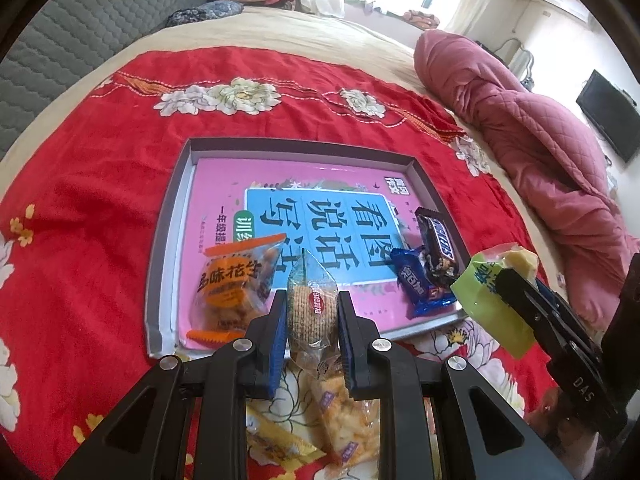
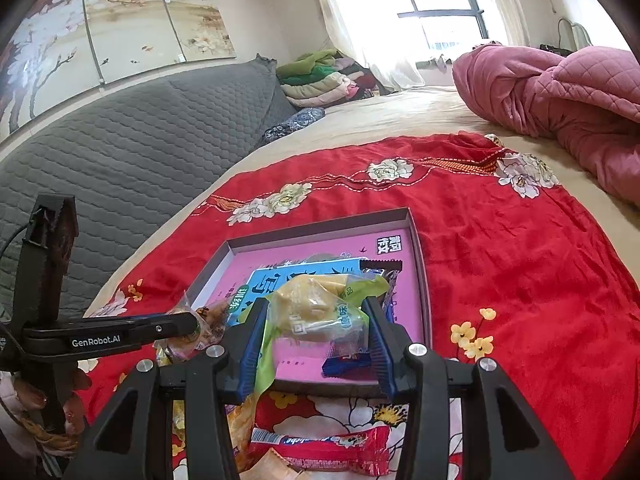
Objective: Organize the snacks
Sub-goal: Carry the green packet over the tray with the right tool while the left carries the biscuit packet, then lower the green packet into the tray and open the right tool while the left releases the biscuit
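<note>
right gripper point(image 2: 314, 330) clamping green snack pack point(image 2: 320, 312), above tray point(image 2: 320, 222)

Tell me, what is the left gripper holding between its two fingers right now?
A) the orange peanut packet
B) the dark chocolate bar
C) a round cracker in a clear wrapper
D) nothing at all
C: in the left wrist view the left gripper is shut on the round cracker packet, while the chocolate bar and orange peanut packet lie in the tray.

Both wrist cams sit close, angled down toward 12 o'clock; shared: shallow grey cardboard tray point(image 1: 426, 184) point(image 2: 420, 264) w/ pink book.
</note>
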Available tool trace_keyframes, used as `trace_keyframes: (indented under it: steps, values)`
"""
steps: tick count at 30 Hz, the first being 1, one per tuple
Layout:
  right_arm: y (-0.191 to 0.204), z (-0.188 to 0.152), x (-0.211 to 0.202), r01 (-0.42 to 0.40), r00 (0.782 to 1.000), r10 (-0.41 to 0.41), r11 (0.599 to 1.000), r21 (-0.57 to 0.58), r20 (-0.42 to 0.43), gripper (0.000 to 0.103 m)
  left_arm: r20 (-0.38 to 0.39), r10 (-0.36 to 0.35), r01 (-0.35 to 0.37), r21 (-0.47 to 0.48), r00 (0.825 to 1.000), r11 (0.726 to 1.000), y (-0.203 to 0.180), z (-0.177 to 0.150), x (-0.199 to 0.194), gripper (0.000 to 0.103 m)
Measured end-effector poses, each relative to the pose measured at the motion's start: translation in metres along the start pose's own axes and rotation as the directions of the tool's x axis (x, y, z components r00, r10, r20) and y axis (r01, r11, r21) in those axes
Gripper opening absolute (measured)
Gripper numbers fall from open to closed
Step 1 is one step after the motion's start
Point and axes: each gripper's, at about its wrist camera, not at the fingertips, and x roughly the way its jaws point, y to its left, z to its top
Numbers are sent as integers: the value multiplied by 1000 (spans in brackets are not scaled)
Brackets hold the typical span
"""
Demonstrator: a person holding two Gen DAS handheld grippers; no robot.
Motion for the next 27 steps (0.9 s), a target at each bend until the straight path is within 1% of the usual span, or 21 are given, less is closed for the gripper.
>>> trace_keyframes:
  steps: [10,17,27]
  values:
    - [-1,5,5,11,1000,-10,1000,-10,11,47,-13,16,-16,-12,1000,1000,3,4,13,24]
    - [8,5,18,43,999,-43,996,-75,0,47,-21,30,-30,-17,999,999,5,4,19,24]
    - [20,-1,41,69,996,-77,985,-156,-44,49,-19,58,-59,-18,998,998,9,6,25,24]
